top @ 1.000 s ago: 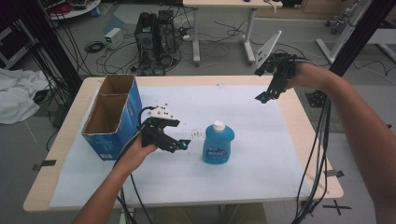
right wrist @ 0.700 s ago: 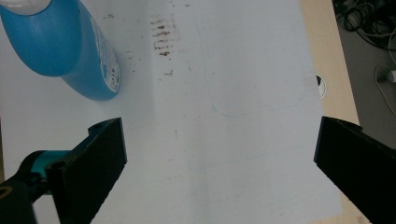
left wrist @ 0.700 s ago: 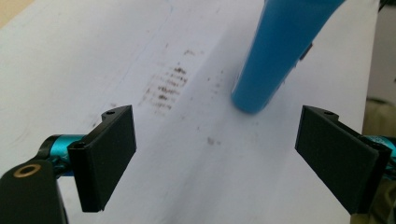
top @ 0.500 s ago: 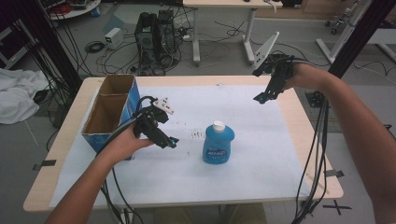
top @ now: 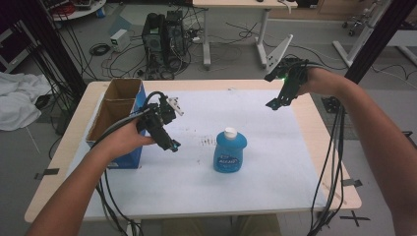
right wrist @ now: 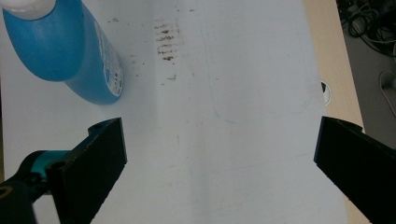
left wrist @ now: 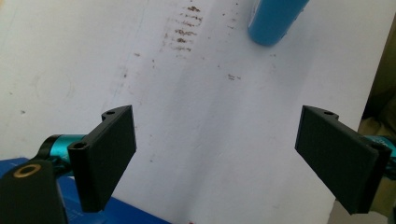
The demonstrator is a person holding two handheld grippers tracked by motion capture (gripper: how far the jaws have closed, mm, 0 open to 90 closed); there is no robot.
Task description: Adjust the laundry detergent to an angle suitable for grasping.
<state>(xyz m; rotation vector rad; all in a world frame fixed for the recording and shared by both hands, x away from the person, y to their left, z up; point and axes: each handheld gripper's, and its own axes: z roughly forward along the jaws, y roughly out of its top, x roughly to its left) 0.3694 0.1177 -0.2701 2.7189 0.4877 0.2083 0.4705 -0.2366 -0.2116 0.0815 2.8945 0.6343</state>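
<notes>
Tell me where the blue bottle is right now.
In the high view the blue bottle stands upright mid-table on the white sheet, right of the left gripper and the cardboard box.

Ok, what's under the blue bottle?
The blue bottle stands upright on the white sheet that covers the wooden table. Brown smudges lie beside it; its base hides whatever is directly beneath.

My counter is a pale wooden top, most of it covered by a white sheet with a patch of brown smudges near its middle. On the sheet stands a blue bottle with a white cap, upright. At the counter's left edge sits an open cardboard box with blue sides.
</notes>
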